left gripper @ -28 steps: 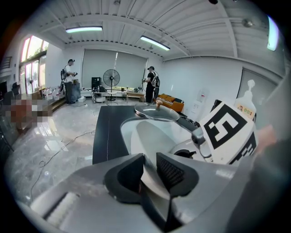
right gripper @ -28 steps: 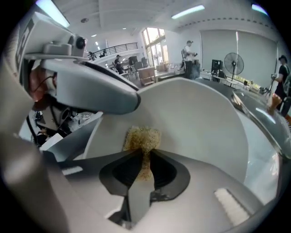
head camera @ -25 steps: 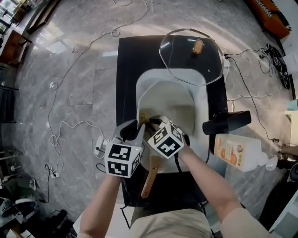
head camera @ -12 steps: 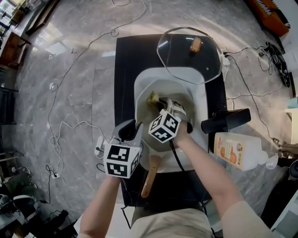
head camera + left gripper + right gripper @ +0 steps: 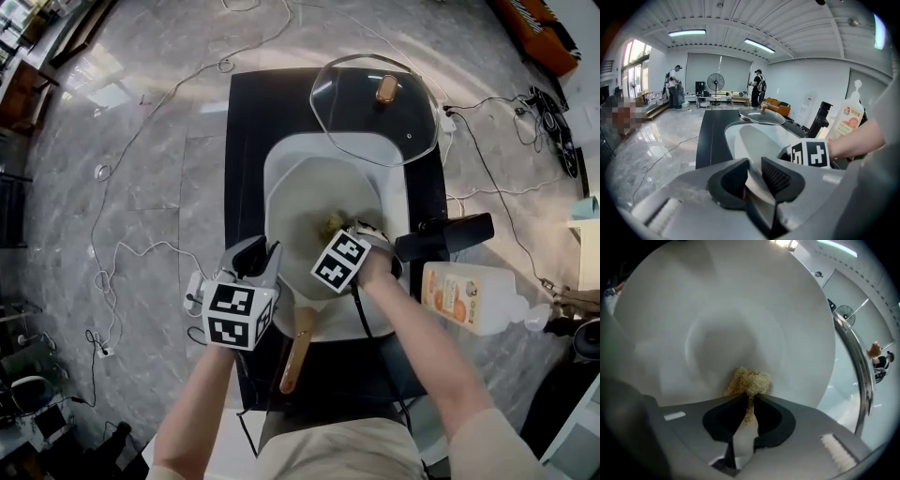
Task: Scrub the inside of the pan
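A white-lined pan [image 5: 309, 192] with a wooden handle [image 5: 292, 361] lies in a white basin [image 5: 401, 192]. My left gripper [image 5: 262, 255] holds the pan's near left rim. In the left gripper view its pads [image 5: 776, 174] clamp that thin rim [image 5: 753, 180]; the jaws have just been opening slightly, with the rim still between them. My right gripper [image 5: 349, 230] points steeply down into the pan, shut on a yellow-brown scrub pad [image 5: 330, 224]. In the right gripper view the scrub pad [image 5: 749, 379] sticks out past the tips of the right gripper [image 5: 749, 397] and rests on the pan's floor [image 5: 726, 338].
A glass lid [image 5: 375, 112] with a wooden knob leans over the basin's far end. A black faucet [image 5: 445, 236] and an orange-labelled soap bottle [image 5: 473, 298] lie to the right. The basin sits on a black table [image 5: 246, 141]. Cables trail over the marble floor.
My right gripper has swept the scrub pad from the pan's near left side, up across the floor, to its middle right. The left gripper has kept its place on the rim.
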Tool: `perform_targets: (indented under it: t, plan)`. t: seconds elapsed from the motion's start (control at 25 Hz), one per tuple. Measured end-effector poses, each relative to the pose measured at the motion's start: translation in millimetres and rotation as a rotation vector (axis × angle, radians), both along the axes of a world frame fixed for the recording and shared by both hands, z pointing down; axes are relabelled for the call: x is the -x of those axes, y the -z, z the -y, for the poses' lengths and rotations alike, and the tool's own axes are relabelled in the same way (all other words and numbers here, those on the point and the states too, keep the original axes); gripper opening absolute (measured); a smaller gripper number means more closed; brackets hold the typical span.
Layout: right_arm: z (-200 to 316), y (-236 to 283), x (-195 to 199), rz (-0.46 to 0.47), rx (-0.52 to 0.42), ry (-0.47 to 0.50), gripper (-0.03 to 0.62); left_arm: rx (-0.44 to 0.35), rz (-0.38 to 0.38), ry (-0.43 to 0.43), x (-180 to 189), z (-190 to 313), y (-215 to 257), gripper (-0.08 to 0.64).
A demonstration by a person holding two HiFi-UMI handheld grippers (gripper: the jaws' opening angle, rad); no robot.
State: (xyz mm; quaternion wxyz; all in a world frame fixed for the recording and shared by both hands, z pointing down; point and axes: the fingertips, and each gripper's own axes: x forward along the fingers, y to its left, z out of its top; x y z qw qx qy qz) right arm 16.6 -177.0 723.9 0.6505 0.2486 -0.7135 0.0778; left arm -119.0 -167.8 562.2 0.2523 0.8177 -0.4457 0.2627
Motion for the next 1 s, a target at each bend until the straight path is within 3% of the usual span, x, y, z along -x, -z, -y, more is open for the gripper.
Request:
perform_targets:
  t: [0.16, 0.36, 0.6, 0.8, 1.0]
  plan:
    - [-51.5, 8.8, 13.5, 0.048, 0.136, 0.042, 0.046, 0.004, -0.005, 0.01, 0.5, -2.4, -0.8, 0.104]
    - [-85.6, 33.6, 55.1, 0.173, 0.159, 0.081, 0.046, 0.006, -0.013, 0.014, 1.0, -2.9, -0.7, 0.104]
    - [-72.3, 59.0, 95.7, 0.487, 0.213, -0.017, 0.048, 0.011, -0.023, 0.008, 1.2, -5.6, -1.2, 0.103]
    - [-32.1, 85.5, 122.3, 0.664, 0.093, -0.057, 0.051, 0.013, -0.037, 0.02, 1.4, -5.1, -1.1, 0.103]
    - [19.4, 95.4, 121.9, 0.721, -0.088, -0.132, 0.052, 0.013, -0.037, 0.017, 2.1, -5.2, -0.4, 0.103]
